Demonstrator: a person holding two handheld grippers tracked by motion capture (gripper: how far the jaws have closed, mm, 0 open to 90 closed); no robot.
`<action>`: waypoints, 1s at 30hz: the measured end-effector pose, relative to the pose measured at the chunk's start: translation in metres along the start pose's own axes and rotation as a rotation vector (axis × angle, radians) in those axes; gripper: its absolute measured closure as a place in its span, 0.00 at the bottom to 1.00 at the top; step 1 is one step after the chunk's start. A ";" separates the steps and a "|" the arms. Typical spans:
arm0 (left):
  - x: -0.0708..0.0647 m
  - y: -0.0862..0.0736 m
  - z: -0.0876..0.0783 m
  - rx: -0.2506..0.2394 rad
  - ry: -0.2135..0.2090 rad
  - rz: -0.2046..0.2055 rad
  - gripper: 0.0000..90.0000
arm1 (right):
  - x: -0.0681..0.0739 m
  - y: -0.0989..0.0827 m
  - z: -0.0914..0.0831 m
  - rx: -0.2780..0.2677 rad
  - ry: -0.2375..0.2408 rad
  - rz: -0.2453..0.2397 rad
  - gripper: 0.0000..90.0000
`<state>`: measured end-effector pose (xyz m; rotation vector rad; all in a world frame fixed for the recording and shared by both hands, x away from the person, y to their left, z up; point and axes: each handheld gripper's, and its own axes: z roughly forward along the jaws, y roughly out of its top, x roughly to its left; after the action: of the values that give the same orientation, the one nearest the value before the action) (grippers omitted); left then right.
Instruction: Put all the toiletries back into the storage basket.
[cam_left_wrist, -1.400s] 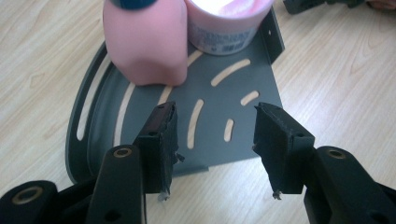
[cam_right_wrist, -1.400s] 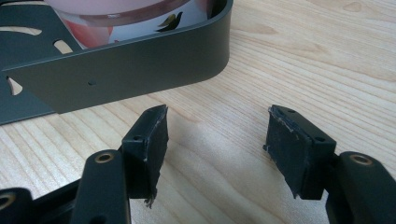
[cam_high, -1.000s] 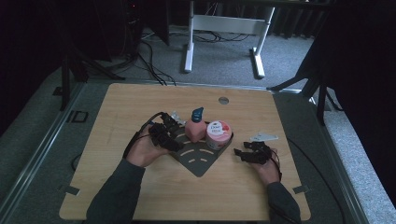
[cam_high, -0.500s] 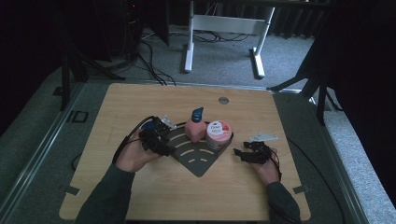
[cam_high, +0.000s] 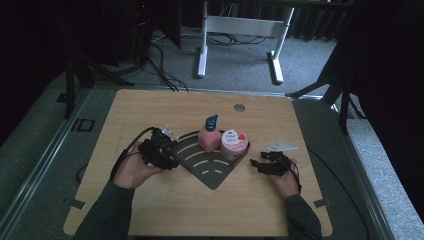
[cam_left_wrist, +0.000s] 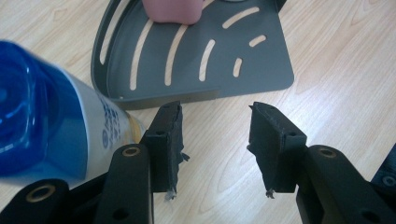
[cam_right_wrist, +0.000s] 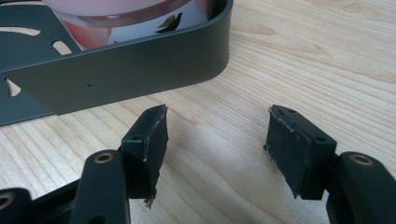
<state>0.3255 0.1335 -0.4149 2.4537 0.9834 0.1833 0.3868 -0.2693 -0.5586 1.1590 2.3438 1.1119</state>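
In the high view a dark grey corner tray (cam_high: 210, 167) lies at the centre of the wooden table (cam_high: 165, 105), holding a pink bottle (cam_high: 208, 136) and a round white-and-pink jar (cam_high: 233, 143) side by side at its upper edge. The left gripper (cam_high: 167, 145) sits just beside the tray's left rim; its jaws have just been closing a little, yet stand apart with nothing between them — a blue-capped bottle (cam_left_wrist: 51, 126) looms at the left of the left gripper view, outside the jaws. The right gripper (cam_high: 257, 165) rests near the tray's right corner, jaws apart over bare wood.
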 end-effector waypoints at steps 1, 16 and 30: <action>0.001 -0.002 -0.001 0.003 0.001 -0.002 0.60 | 0.000 0.000 0.000 0.000 0.000 -0.001 0.42; 0.012 -0.018 -0.011 0.011 0.016 -0.046 0.63 | 0.001 0.001 0.001 0.002 -0.002 -0.005 0.42; 0.028 -0.033 -0.019 0.022 0.083 -0.125 0.63 | 0.001 0.002 0.002 0.002 -0.001 -0.005 0.42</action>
<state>0.3206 0.1804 -0.4157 2.4119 1.1764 0.2341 0.3879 -0.2668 -0.5586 1.1533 2.3461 1.1070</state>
